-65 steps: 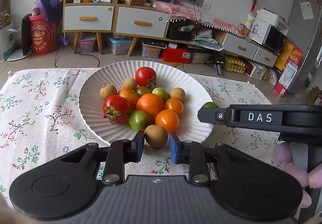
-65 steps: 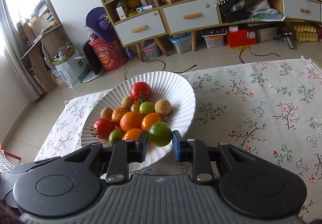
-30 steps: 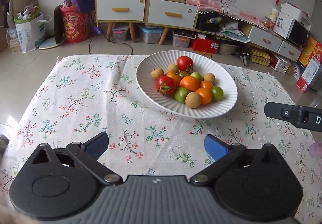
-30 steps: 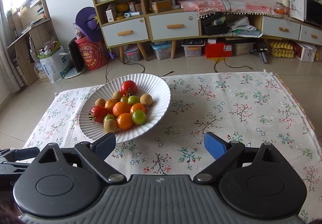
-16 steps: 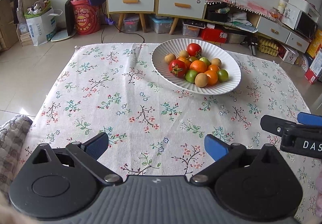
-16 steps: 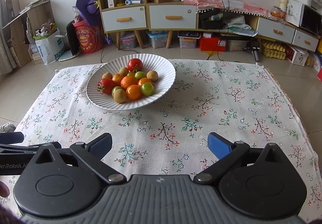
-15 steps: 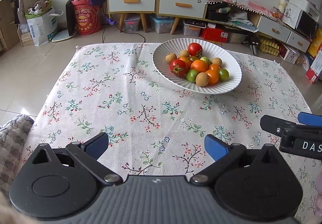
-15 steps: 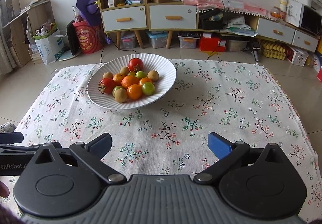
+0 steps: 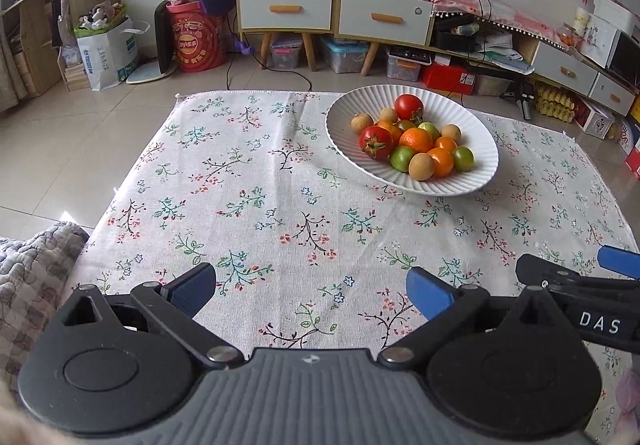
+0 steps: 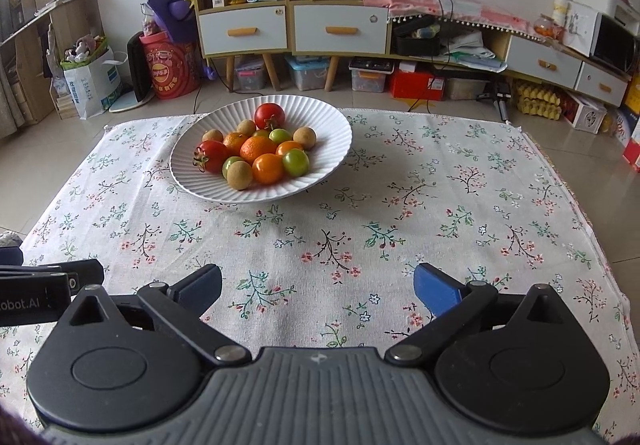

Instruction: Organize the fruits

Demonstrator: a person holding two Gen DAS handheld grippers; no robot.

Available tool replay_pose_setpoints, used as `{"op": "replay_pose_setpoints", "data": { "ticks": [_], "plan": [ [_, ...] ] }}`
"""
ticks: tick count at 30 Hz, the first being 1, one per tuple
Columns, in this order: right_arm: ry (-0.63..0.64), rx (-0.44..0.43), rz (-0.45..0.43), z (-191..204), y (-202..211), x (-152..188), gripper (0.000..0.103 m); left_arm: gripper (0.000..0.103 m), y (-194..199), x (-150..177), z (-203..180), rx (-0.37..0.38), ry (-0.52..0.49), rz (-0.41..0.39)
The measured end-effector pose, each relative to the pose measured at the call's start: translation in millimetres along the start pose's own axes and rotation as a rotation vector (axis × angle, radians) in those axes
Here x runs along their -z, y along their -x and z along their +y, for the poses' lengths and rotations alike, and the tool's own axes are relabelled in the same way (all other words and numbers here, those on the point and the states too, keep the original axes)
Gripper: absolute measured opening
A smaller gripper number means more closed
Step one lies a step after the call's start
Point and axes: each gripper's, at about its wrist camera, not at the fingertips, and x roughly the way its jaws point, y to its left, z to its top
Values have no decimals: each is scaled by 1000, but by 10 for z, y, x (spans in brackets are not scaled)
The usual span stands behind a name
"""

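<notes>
A white ribbed plate (image 9: 480, 133) (image 10: 328, 121) stands on the floral cloth and holds a pile of fruit: red tomatoes (image 9: 375, 142) (image 10: 269, 116), oranges (image 9: 416, 139) (image 10: 267, 167), green fruits (image 9: 463, 158) (image 10: 295, 162) and small brown ones (image 9: 421, 166) (image 10: 239, 169). My left gripper (image 9: 311, 289) is open and empty over the near part of the cloth, well back from the plate. My right gripper (image 10: 318, 285) is open too, with only cloth between its blue pads. Each gripper's side shows at the edge of the other's view.
The floral tablecloth (image 9: 248, 181) (image 10: 460, 205) covers the low table to its edges. A quilted grey fabric (image 9: 28, 269) lies at the near left. Behind the table are tiled floor, a drawer cabinet (image 10: 288, 25), boxes and a red bin (image 9: 196, 41).
Both grippers have drawn back from the plate, which now sits farther off in both views. The right jaws have spread a little wider. The fruit has not moved.
</notes>
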Motion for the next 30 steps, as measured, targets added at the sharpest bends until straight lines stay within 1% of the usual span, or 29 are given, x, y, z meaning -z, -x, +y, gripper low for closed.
{"op": "replay_pose_setpoints", "data": {
  "ticks": [30],
  "plan": [
    [-2,8,-5,-7,-6,2,102,101,-39,24,-48,-12,-35,19]
  ]
}}
